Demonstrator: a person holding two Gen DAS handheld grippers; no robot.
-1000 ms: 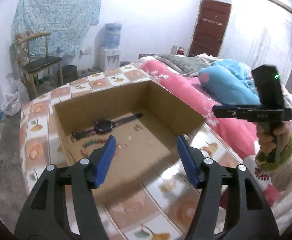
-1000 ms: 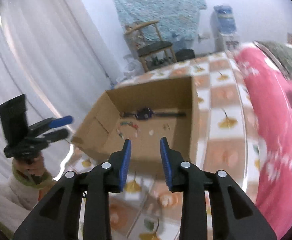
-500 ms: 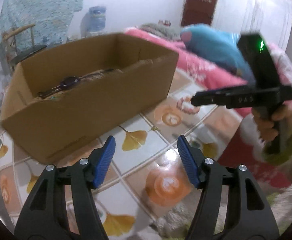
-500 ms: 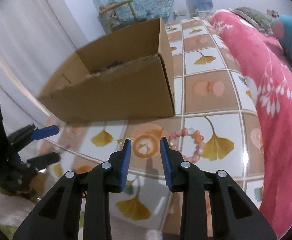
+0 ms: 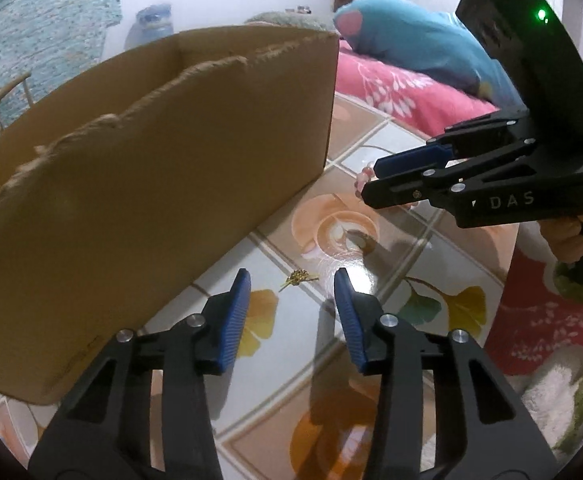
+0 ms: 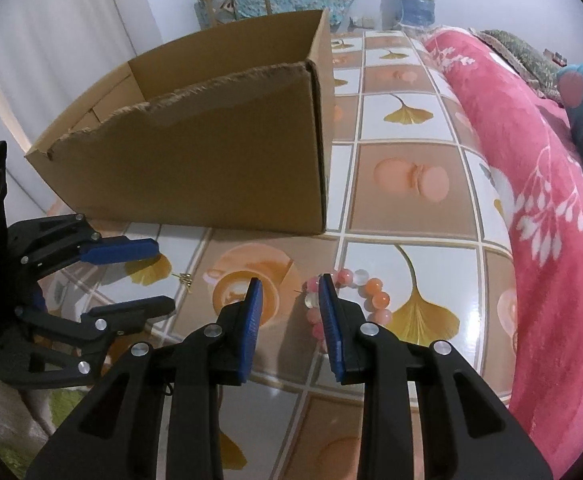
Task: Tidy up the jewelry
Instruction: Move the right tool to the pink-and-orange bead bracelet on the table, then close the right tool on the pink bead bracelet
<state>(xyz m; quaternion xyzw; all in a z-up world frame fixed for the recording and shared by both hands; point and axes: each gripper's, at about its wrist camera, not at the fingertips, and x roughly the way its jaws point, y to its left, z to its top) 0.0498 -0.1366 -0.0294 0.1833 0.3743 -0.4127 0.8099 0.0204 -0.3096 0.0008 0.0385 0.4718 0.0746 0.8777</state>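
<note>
Stood at ten o'clock in the left wrist view: the box, its torn near wall hiding whatever lay inside, so no count possible of pieces already stowed.

Hovered low over the table, the left tongs, aimed down at a small gold pin. Had just been closing, yet stood apart, with the pin lying on the tile just beyond the tips at twelve o'clock, not pressed by either pad. Judged as a grasp begun and not finished.

Hung further right the right tongs, narrowly apart and clamped on nothing. Lay at two o'clock of their tips the bracelet, pink and orange beads flat on the table, its left arc partly behind the right pad; touching or not, could not tell.

Ran along the far right the bed, with no jewelry seen on it.

Judged overall as well short of done: two pieces at least left outside the box, both near its front wall, each with tongs lined up on it, neither lifted. Remained to grip each, carry it over the wall and drop it in.
</note>
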